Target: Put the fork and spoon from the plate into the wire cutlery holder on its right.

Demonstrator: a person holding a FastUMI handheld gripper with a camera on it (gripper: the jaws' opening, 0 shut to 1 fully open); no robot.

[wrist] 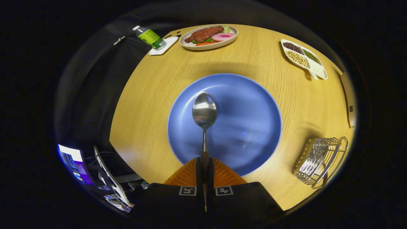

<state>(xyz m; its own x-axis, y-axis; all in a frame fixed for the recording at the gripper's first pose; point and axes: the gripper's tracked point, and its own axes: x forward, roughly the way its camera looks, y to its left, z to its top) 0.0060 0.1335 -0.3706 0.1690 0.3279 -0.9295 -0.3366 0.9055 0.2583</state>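
**Gripper (204,165) pinching spoon (204,111) over plate**

Ribbed orange fingers (187,175) pressed on the steel handle, bowl raised above the round blue plate (254,105). Far left, green bottle (150,37); beyond, oval food dish (209,36); right, divided bean tray (303,57), wire cutlery holder (321,160) on wooden table (152,95).

Warm, fairly bright light falls from above on the wooden table (152,105), while the surroundings sink into near darkness. The blue plate (248,105) carries soft, smeared highlights and looks slightly blurred. The spoon (204,111), clamped between the closed orange fingers (222,173) of the gripper (204,165), is sharp and shows bright reflections in its bowl. The wire cutlery holder (321,160) glints and casts a soft shadow. Fisheye distortion bends the table's edges, and detail softens toward the rim.
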